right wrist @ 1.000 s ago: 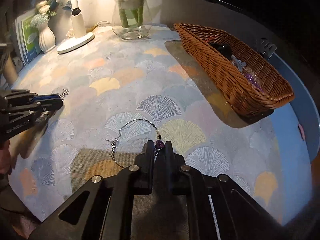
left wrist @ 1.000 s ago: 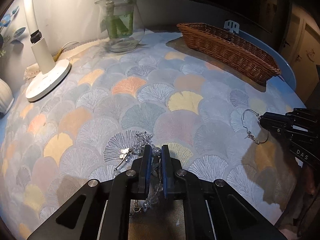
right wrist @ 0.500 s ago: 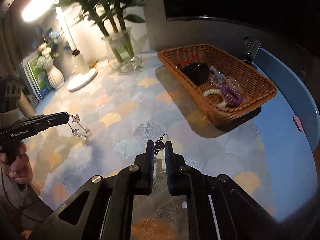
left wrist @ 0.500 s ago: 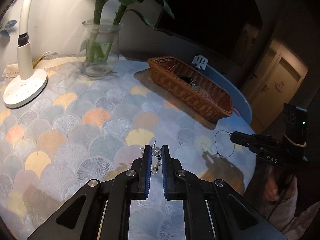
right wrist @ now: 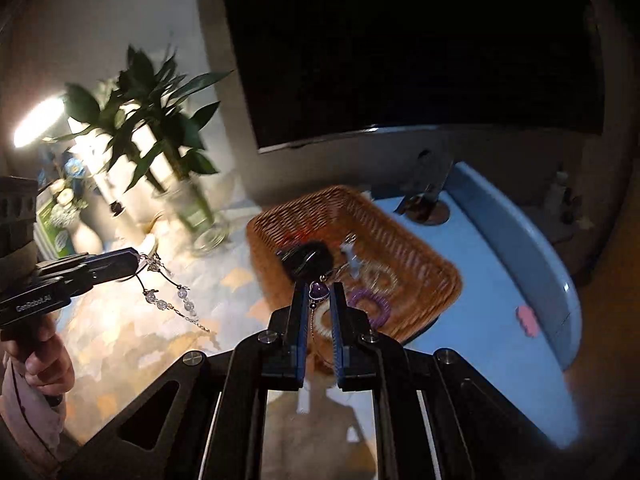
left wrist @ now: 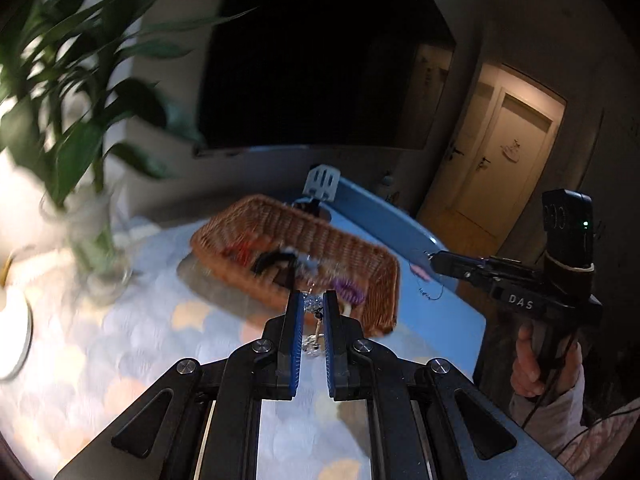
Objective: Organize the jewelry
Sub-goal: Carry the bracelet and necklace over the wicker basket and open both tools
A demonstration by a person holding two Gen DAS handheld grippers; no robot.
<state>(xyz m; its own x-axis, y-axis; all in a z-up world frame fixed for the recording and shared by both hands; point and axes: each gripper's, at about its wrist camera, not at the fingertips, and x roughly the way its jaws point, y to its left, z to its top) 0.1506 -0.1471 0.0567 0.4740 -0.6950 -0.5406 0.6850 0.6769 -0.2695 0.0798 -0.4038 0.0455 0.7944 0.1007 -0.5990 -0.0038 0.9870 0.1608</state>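
Note:
My left gripper (left wrist: 312, 300) is shut on a clear-bead bracelet (left wrist: 313, 303), held in the air in front of the wicker basket (left wrist: 360, 252). In the right wrist view the bracelet (right wrist: 168, 298) dangles from that gripper (right wrist: 136, 262). My right gripper (right wrist: 319, 290) is shut on a necklace with a purple heart pendant (right wrist: 319, 291), held above the near edge of the basket (right wrist: 420, 256). In the left wrist view its thin chain (left wrist: 428, 286) hangs from the right gripper (left wrist: 434, 258). The basket holds a purple coil band (right wrist: 370, 306), a black item (right wrist: 306, 262) and other pieces.
A glass vase with bamboo (left wrist: 92, 240) and a white lamp base (left wrist: 12, 336) stand at the left on the patterned tablecloth (left wrist: 140, 352). A blue table edge (right wrist: 532, 256) curves on the right. A dark screen (right wrist: 400, 40) hangs behind the basket.
Both grippers lifted their jewelry off the tablecloth and rose, moving toward the basket. The bracelet and the necklace now hang in the air.

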